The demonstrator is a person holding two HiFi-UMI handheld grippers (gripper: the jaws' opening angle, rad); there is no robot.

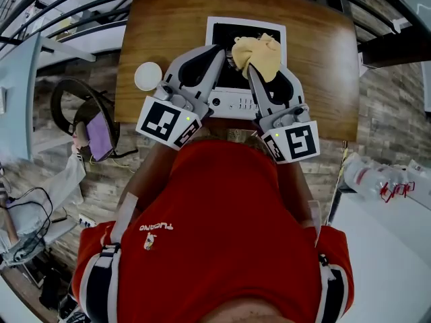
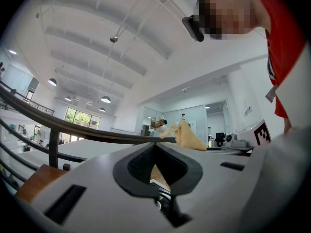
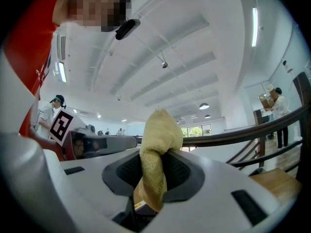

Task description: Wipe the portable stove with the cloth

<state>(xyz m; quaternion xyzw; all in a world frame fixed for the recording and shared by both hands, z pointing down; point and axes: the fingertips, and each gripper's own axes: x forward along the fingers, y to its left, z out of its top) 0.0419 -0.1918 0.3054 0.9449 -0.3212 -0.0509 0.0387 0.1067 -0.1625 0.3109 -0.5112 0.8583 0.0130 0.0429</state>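
Our right gripper [image 3: 154, 168] has its jaws clenched on a soft yellow terry cloth [image 3: 160, 130]. A narrow fold is pinched between the pads, and the bulk is bunched above and beyond the tips. Our left gripper [image 2: 155, 153] has its jaws pressed together with nothing between them.

In the head view the cloth hangs over the right part of the black top of the white, box-shaped portable stove [image 1: 232, 101]. We cannot tell whether it touches that surface yet. The left gripper lies over the stove's left part. The stove sits in the middle of the brown wooden worktop [image 1: 161, 25], and a small round white object [image 1: 147, 76] stands just beside the left gripper's body.

We judge the wiping barely begun, and we see three risks:

- **Grip:** only a thin fold is held, so a firm drag across the top could pull the cloth free.
- **Stove:** nothing steadies it, so a hard push may slide it along the worktop.
- **Round object:** a wide swing of the left gripper could knock it.
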